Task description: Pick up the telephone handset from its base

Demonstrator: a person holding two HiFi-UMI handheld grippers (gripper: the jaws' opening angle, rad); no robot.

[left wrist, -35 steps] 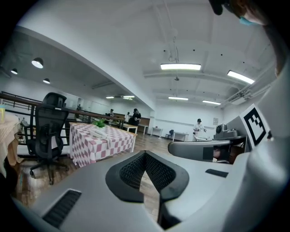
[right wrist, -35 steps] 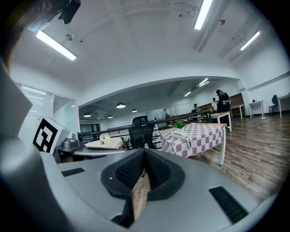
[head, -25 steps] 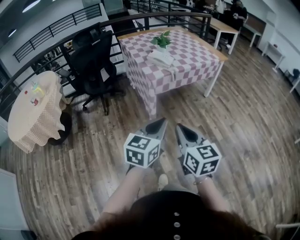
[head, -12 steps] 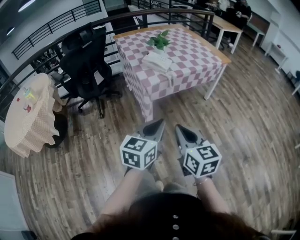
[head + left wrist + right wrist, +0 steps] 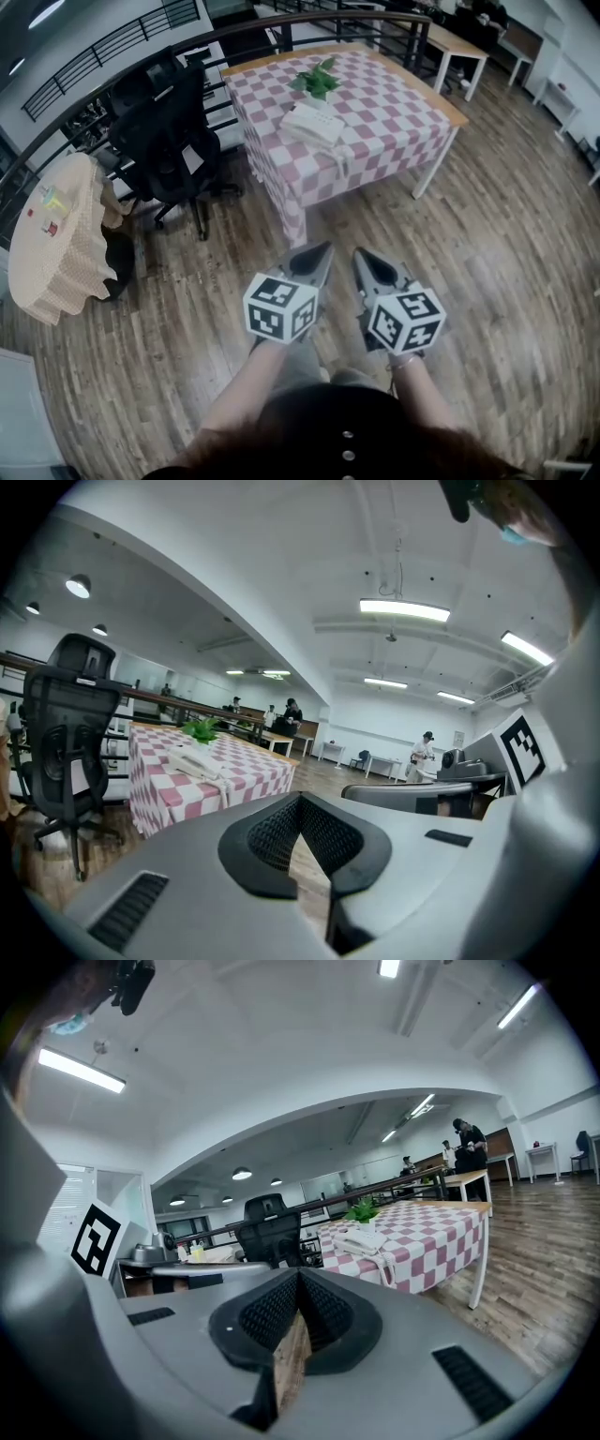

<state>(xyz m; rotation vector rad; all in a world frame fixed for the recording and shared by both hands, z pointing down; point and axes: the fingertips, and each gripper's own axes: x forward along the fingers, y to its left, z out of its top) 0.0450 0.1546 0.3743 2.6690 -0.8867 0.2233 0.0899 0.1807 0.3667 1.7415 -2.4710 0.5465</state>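
A white telephone [image 5: 312,125], handset resting on its base, sits on a table with a pink-and-white checked cloth [image 5: 375,122], beside a small green plant [image 5: 317,80]. Both grippers hover side by side over the wooden floor, well short of the table. The left gripper [image 5: 325,247] and the right gripper [image 5: 360,253] point toward it, jaws shut and empty. In the left gripper view the telephone [image 5: 197,761] lies far ahead on the left, beyond the gripper [image 5: 300,799]. In the right gripper view the telephone [image 5: 361,1240] shows ahead on the right, past the gripper [image 5: 298,1275].
A black office chair [image 5: 164,131] stands left of the checked table. A round table with a beige cloth [image 5: 56,225] is at the far left. A dark railing [image 5: 112,47] runs behind them. More tables [image 5: 459,47] and people stand in the background.
Both grippers have advanced together over the floor toward the checked table, still shut. The chair and round table have slid leftward in the head view.
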